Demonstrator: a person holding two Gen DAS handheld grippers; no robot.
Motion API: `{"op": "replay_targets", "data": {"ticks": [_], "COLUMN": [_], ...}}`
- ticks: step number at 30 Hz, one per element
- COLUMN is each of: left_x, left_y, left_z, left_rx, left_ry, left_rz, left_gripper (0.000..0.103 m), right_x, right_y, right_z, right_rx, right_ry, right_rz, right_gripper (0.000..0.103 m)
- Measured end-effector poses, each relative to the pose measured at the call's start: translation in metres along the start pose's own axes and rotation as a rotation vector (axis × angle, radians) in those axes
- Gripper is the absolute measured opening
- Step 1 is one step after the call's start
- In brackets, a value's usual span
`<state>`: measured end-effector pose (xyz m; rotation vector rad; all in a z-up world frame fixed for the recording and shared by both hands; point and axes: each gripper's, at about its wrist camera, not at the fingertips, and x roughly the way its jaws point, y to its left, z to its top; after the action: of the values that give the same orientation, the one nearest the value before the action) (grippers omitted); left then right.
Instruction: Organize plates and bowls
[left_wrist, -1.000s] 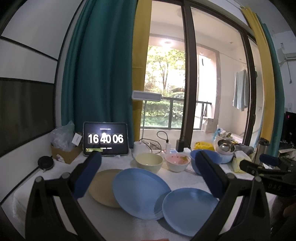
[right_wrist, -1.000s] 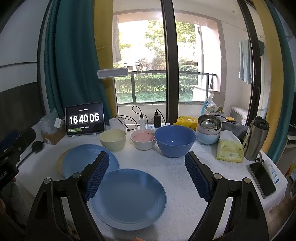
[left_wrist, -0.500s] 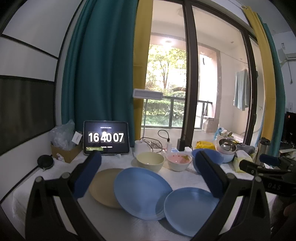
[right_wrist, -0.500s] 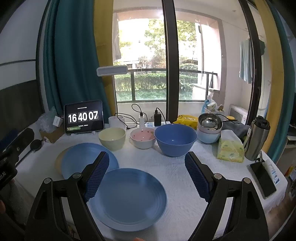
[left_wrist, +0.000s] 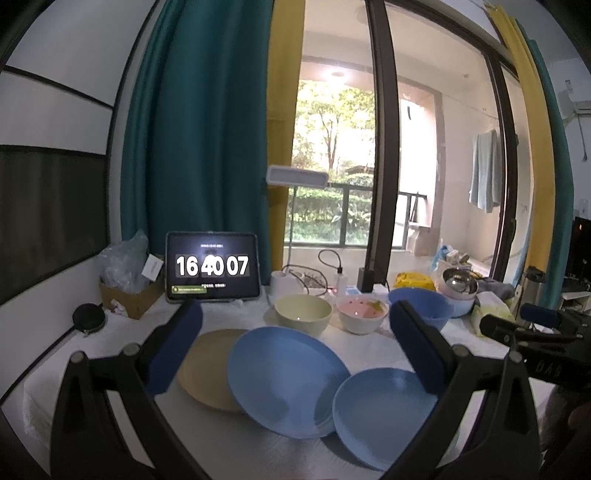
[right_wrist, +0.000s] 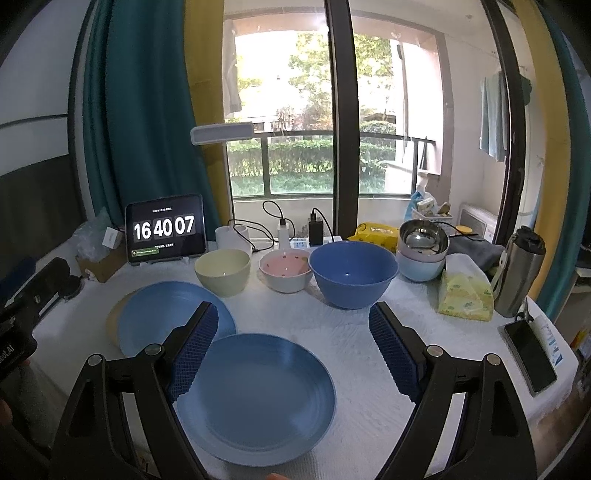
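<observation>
- Currently the left gripper hovers above the tabletop with its fingers spread wide apart, holding nothing.
- The right gripper also hangs over the white-covered tabletop, fingers wide apart and empty.
- A smaller blue plate lies near the front edge, directly below the right gripper.
- A larger blue plate sits toward the left edge, overlapping a tan plate beneath it; in the left wrist view its rim also overlaps the smaller blue plate.
- Three bowls stand in a row toward the back edge: a pale yellow bowl, a pink-lined white bowl and a large blue bowl.
- Behind the large blue bowl, to its right, a steel bowl is nested on top of a stack of pale bowls.
- A tablet reading 16 40 07 leans at the back left corner.
- A tissue pack, a steel flask and a phone occupy the right edge.
</observation>
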<state>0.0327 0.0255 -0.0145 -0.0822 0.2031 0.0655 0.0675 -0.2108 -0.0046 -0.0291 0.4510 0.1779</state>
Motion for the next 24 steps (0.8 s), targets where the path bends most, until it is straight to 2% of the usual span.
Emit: {"op": "replay_targets", "data": {"ticks": [11,22,24], "left_x": [0.04,0.074,0.08], "left_y": [-0.017,-0.035,-0.039], "left_z": [-0.022,-0.051,-0.056], "left_rx": [0.041,0.08,0.097], "left_ry": [0.124,0.243,0.27], "left_rz": [0.012,0.026,0.02], "left_gripper": [0.102,0.101,0.095], "right_x": [0.025,0.06,0.066], "right_y": [-0.014,-0.037,-0.039], "right_z": [-0.008,-0.028,-0.031], "right_rx": [0.034,0.054,0.054], "right_ry": [0.043,0.133,0.143], "right_rz": [0.004,0.016,0.02], "right_gripper": [0.087,0.087,0.085]}}
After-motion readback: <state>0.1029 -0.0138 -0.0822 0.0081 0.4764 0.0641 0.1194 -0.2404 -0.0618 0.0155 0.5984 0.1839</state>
